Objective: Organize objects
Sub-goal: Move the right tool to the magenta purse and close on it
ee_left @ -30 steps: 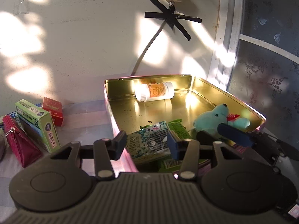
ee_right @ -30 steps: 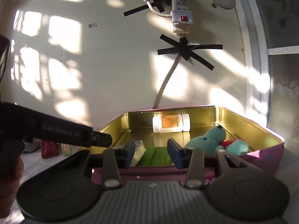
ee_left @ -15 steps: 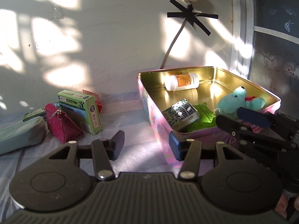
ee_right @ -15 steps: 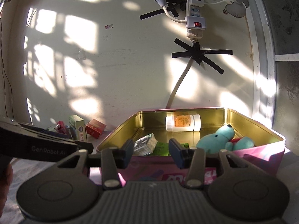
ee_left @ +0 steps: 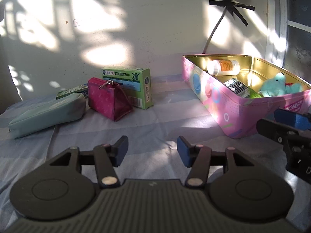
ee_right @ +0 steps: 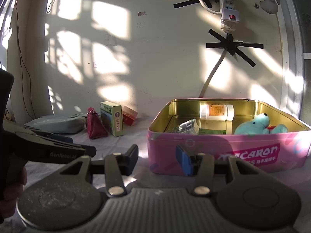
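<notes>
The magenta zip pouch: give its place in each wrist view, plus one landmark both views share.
Left wrist: magenta zip pouch left of centre, in front of the green box.
Right wrist: magenta zip pouch at left, mid-height, just left of the green box.
Shared landmark: the pink tin, to its right in both.

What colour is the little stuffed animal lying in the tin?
The stuffed animal is light teal, a pale blue-green. It shows best in the right wrist view, inside the pink tin.
</notes>
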